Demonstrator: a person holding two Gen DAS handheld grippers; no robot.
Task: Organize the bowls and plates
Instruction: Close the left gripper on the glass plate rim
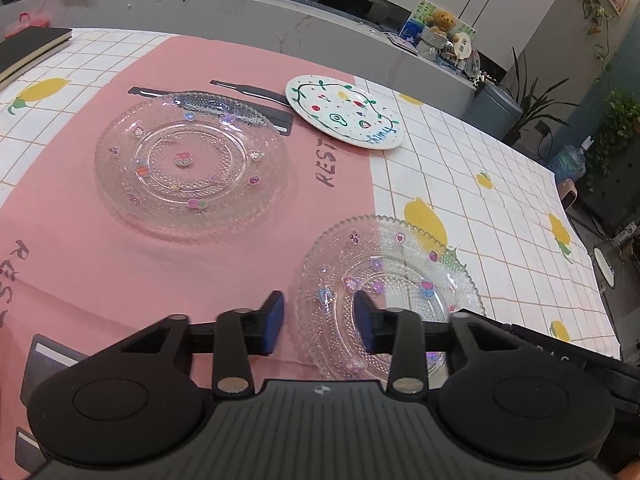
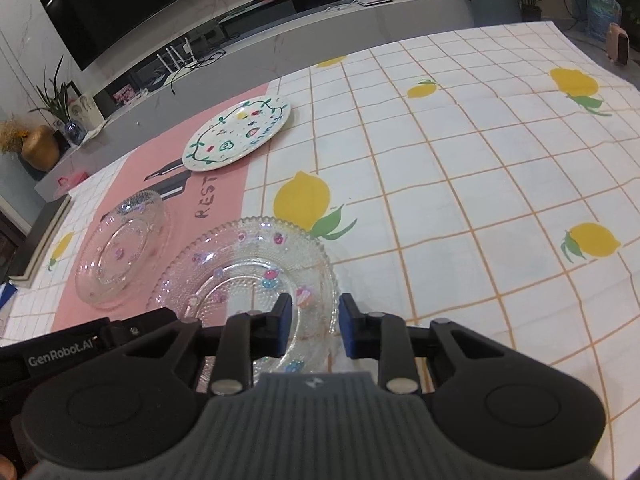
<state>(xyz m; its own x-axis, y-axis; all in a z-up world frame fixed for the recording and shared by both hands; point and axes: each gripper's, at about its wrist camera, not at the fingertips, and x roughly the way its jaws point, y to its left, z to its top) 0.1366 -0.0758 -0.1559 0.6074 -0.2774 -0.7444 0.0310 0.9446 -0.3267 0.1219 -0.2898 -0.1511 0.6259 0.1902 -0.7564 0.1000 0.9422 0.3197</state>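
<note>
Left wrist view looks down over a counter point(image 1: 460, 160) covered with a white checked cloth with lemons point(image 1: 500, 184) and a pink mat point(image 1: 100, 248). The left tongs point(image 1: 319, 322) straddle the left rim of the near glass plate point(image 1: 404, 280), one blue pad outside the rim over the pink mat, the other over the plate's inner ring. A clear gap shows on both sides, so they are released, not pressing the glass. This plate lies half on the mat and half on the checked cloth. A larger glass plate point(image 1: 192, 168) sits farther away to the left, wholly on the mat. A white painted plate point(image 1: 344, 110) rests at the far edge where mat meets cloth.

Right wrist view shows the right tongs point(image 2: 315, 326) straddling the right rim of the same near glass plate point(image 2: 244, 268), the left pad above the plate's inside, the right pad just outside it. The pads stand close to the rim, but I cannot tell whether they press it.
</note>
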